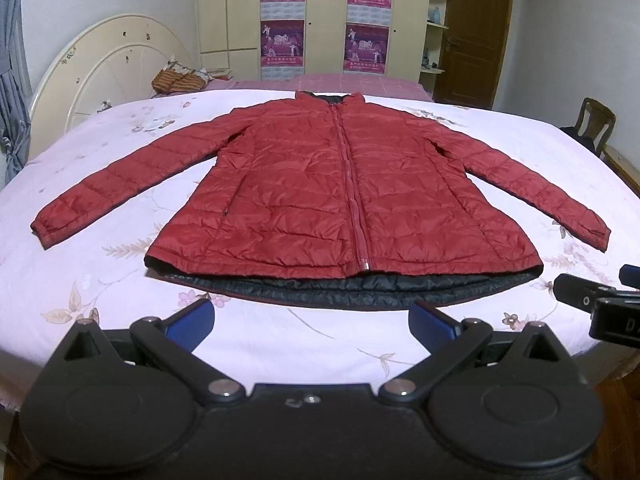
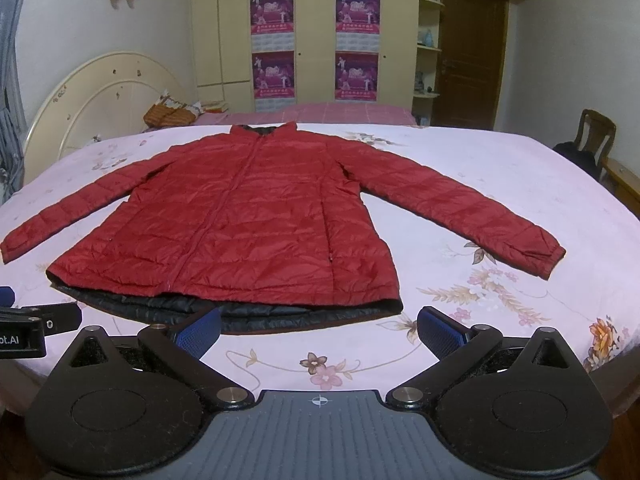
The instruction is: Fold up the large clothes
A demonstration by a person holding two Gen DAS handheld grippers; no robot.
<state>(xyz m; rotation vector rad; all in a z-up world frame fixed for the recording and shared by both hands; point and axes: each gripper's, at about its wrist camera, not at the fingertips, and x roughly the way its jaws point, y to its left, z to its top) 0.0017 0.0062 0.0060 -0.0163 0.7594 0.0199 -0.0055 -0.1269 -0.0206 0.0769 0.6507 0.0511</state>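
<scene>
A red quilted jacket (image 1: 344, 184) lies flat and face up in the middle of a bed (image 1: 100, 280) covered with a pink flowered sheet, zipped shut, collar toward the far edge and hem toward the near edge, both sleeves spread out and angled toward the near corners. At the hem, the dark lining (image 1: 360, 290) of the back panel shows below the red front, so the two layers are not lined up. That is the likely trouble: the shell looks slick and puffy, so a grip that takes only the top layer could drag it over the back one and leave the fold crooked, and a thin pinch on a cuff or hem could slip free partway through a lift. The padded fill may also spring a fold back open if it is not pressed down. The long sleeves could trail or twist if the two sides are not moved together. Folding does not appear to have begun. The left gripper (image 1: 310, 322) hovers above the near edge of the bed, just short of the hem, with its blue pads wide apart, holding and touching nothing. The right gripper (image 2: 318, 330) sits beside it, near the right part of the hem, likewise spread wide and empty, clear of both jacket and sheet.
</scene>
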